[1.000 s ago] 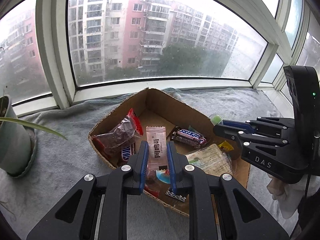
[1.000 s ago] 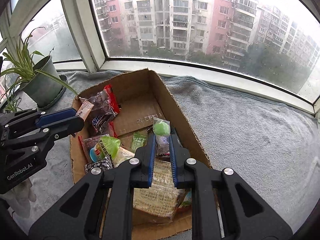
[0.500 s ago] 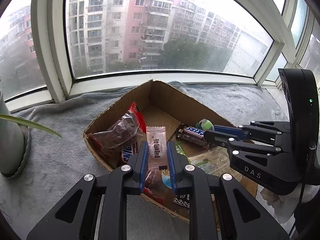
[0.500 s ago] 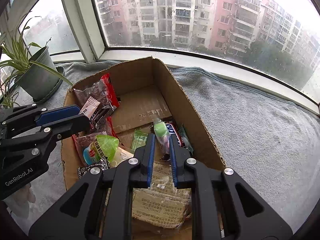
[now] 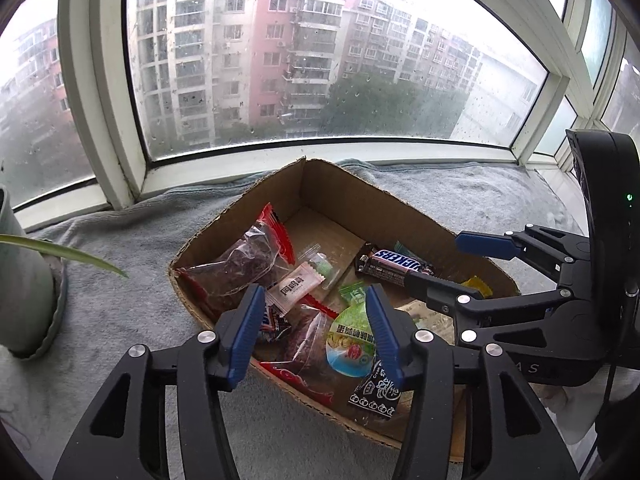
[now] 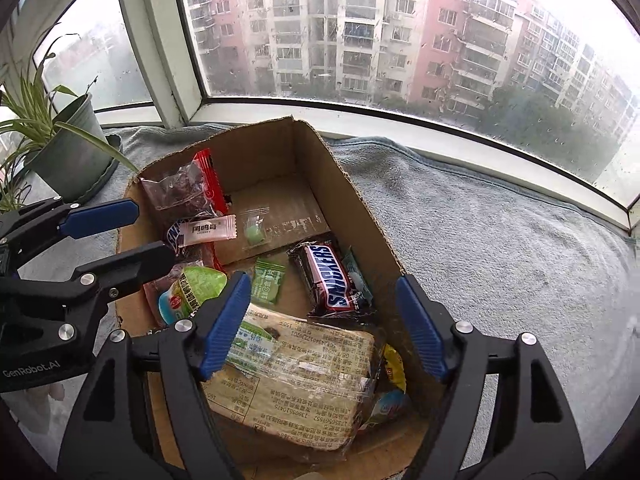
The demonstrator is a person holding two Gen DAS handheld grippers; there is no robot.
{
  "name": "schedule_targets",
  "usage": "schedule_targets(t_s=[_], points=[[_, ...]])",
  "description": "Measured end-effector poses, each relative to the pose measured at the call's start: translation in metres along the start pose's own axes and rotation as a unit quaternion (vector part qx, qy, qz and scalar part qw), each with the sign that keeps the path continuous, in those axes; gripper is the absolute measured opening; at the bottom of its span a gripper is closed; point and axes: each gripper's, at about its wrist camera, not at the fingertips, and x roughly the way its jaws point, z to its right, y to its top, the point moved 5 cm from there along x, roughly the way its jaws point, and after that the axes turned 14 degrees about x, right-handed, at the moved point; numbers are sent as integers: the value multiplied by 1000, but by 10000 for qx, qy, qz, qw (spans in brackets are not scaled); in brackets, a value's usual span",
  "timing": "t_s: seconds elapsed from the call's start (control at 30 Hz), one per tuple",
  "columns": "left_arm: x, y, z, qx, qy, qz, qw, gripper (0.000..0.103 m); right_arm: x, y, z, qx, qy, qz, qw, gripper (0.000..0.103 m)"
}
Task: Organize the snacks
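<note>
**Both claws apart over the snack box**

We hold our left gripper (image 5: 316, 328) above the near-left corner of the cardboard box (image 5: 256, 196). Its jaws have just been opening and stand apart with nothing clamped; the pink-and-white candy wrapper (image 5: 296, 286) lies loose on the pile below them, against the clear bag with red ends (image 5: 236, 264). Our right gripper (image 6: 322, 326) hangs over the near end of the box. Its jaws have also just been opening and now stand wide, nothing pressed between them; the small packet with the green sweet (image 6: 255, 229) lies on the bare box floor, apart from the claw.

The box sits on a grey towel (image 6: 480, 240) along the window sill (image 6: 360, 120), and all the snacks we see are inside it.

From the left wrist we see the black patterned sachet (image 5: 374, 394) and the green-lidded jelly cup (image 5: 352, 340) at the near wall, plus the right gripper's side profile reaching in over a yellow wrapper (image 5: 478, 285).

From the right wrist we see what the left view mostly hides: the large flat cracker pack (image 6: 296, 376) under our jaws, the Snickers bar (image 6: 334, 280) face up, a green sachet (image 6: 267, 286), and the whole potted plant (image 6: 64, 152) beyond the box.
</note>
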Motion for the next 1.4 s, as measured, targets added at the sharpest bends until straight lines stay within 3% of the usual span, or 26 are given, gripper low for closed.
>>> schedule_targets(t_s=[0.4, 0.6, 1.0, 1.17, 1.4], points=[[-16, -7, 0, 55, 18, 29, 10000, 60, -22, -7, -3, 14, -131, 100, 9999, 84], [-31, -9, 2, 126, 96, 132, 9998, 62, -47, -13, -4, 158, -184, 351, 9991, 84], [-93, -23, 10, 136, 73, 542, 9984, 62, -123, -37, -19, 447, -146, 1017, 9937, 84], [-124, -30, 14, 110, 83, 737, 9972, 67, -152, -54, -31, 482, -189, 1254, 9907, 95], [-163, -48, 16, 92, 252, 899, 9956, 71, -190, -80, -48, 612, -323, 1475, 9866, 96]])
